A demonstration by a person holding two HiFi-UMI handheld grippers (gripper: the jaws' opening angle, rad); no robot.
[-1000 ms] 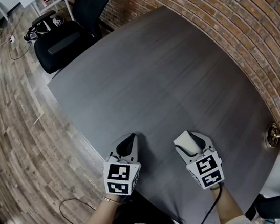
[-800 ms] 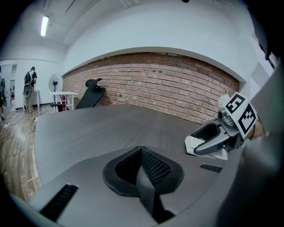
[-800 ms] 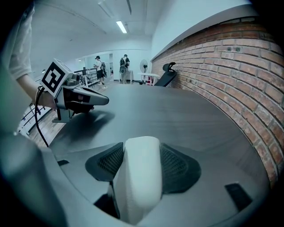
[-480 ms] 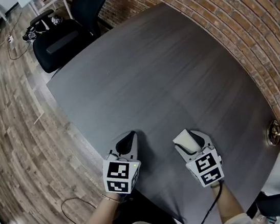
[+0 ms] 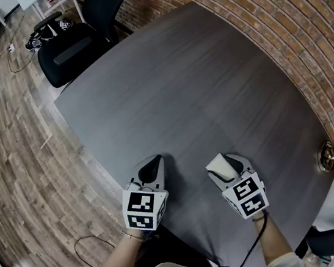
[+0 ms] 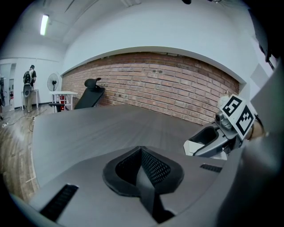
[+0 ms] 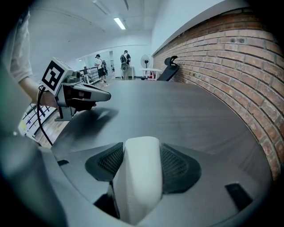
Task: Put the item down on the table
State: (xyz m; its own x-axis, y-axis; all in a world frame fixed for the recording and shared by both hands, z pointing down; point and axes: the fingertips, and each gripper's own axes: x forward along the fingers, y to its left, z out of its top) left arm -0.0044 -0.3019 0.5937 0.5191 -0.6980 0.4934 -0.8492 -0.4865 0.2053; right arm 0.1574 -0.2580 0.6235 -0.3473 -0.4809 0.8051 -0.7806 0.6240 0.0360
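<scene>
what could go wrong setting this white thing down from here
1. The white item looks soft and squeezed in the right claw; it may cling to one side or flop on release.
2. That claw hangs near the table's near edge, so the item could land close to the drop-off.
3. The shut, empty left claw sits close beside it and could bump the item.

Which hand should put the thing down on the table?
The right gripper: its jaws grip the white rounded item over the grey table. The left gripper is shut on nothing.
</scene>
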